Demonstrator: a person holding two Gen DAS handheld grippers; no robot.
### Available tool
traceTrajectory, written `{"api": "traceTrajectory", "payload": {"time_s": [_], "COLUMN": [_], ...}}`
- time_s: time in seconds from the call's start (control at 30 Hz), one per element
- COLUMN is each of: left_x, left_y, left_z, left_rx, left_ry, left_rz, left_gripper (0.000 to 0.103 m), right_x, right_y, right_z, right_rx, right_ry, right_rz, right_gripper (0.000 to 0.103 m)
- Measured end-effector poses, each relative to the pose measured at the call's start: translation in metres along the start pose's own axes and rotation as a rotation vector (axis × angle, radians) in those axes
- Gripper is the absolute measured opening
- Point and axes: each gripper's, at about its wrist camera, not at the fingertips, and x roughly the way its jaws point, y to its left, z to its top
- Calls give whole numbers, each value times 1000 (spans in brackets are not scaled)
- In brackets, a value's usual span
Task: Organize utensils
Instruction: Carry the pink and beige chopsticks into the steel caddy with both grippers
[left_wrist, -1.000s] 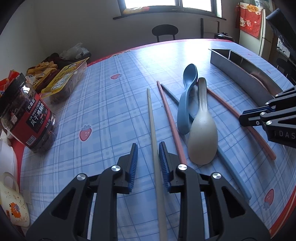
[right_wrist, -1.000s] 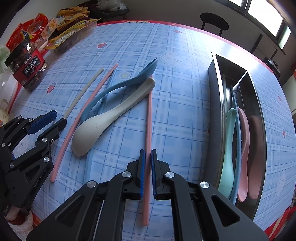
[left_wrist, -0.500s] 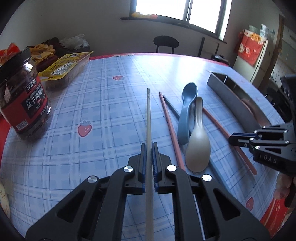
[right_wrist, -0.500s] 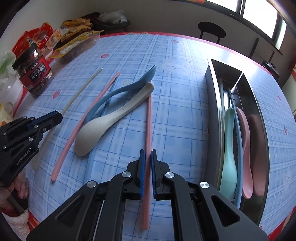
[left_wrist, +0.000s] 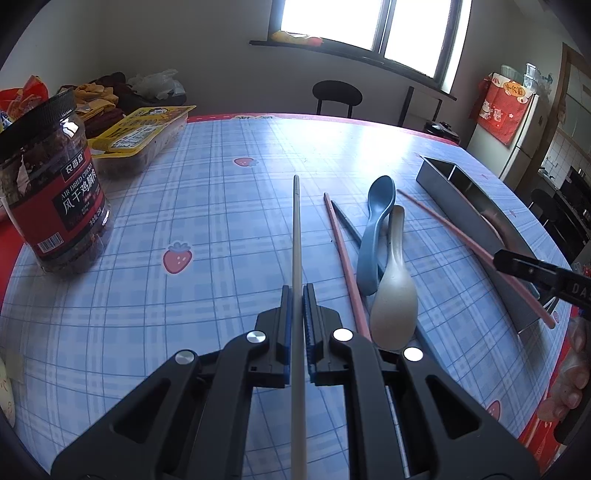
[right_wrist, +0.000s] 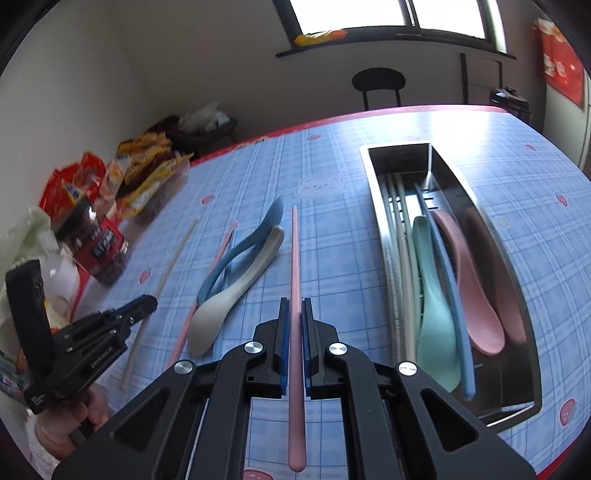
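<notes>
My left gripper (left_wrist: 296, 291) is shut on a beige chopstick (left_wrist: 296, 236) and holds it above the table. My right gripper (right_wrist: 294, 304) is shut on a pink chopstick (right_wrist: 294, 254), lifted off the table. On the table lie a blue spoon (left_wrist: 375, 229), a beige spoon (left_wrist: 394, 295), a second pink chopstick (left_wrist: 345, 258) and a dark blue chopstick (left_wrist: 347, 225). The steel utensil tray (right_wrist: 384, 236) holds a green spoon (right_wrist: 432, 295), pink spoons (right_wrist: 469, 280) and chopsticks. The right gripper also shows in the left wrist view (left_wrist: 532, 271), the left in the right wrist view (right_wrist: 144, 304).
A red-labelled jar (left_wrist: 48, 192) stands at the left. Snack packs (left_wrist: 144, 133) lie at the back left. A black chair (left_wrist: 336, 94) stands behind the table. The table's red edge (left_wrist: 543, 424) is near on the right.
My left gripper closed on the beige chopstick and lifted it. My right gripper raised the pink chopstick off the table; both views have tilted up.
</notes>
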Motion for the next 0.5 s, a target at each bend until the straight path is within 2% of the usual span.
{"api": "traceTrajectory", "payload": {"time_s": [0.5], "left_x": [-7], "left_y": [2], "left_z": [3], "left_rx": [-7], "left_ry": [-29], "left_rz": [26], "left_gripper": [10], "right_x": [-40], "right_y": [-40], "right_z": [1], "right_rx": [100], "right_ry": [-129], "right_rz": [68], "right_gripper": [6]}}
